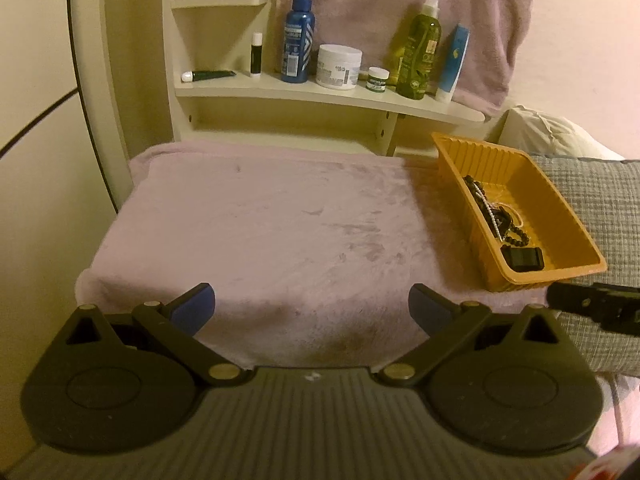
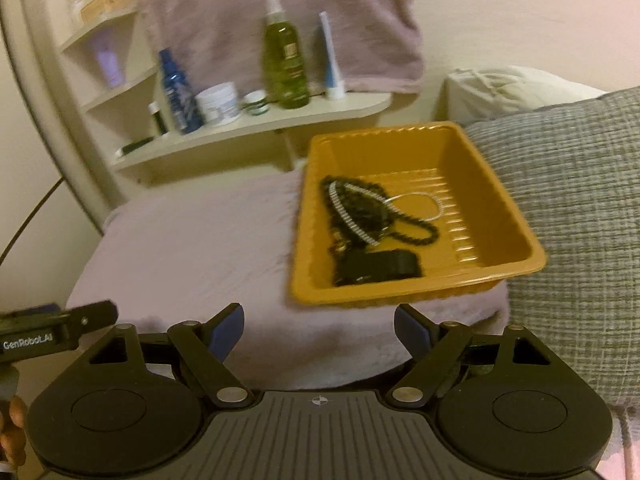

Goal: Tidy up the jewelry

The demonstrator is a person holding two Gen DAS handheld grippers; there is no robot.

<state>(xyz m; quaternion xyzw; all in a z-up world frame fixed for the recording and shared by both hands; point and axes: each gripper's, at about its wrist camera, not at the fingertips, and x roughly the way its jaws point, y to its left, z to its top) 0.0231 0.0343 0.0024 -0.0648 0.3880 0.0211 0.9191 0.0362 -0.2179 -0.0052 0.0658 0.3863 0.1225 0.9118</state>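
An orange plastic tray (image 1: 558, 216) (image 2: 480, 184) sits on the right side of a pink fluffy cloth (image 1: 260, 220) (image 2: 192, 248). In it lie black bead strands (image 1: 486, 204) (image 2: 360, 204), a silver chain (image 2: 434, 204) and a black box-like piece (image 1: 524, 259) (image 2: 380, 266). My left gripper (image 1: 311, 306) is open and empty, low over the cloth's near edge, left of the tray. My right gripper (image 2: 319, 326) is open and empty, just in front of the tray's near rim. The right gripper's body shows at the right edge of the left wrist view (image 1: 596, 306).
A cream shelf (image 1: 320, 96) (image 2: 256, 124) behind the cloth holds a blue bottle (image 1: 298, 36), a white jar (image 1: 339, 66), a small jar (image 1: 377, 79), a green spray bottle (image 1: 420, 48) (image 2: 285, 60) and tubes. A grey knitted cushion (image 1: 600, 208) (image 2: 568, 200) lies right of the tray.
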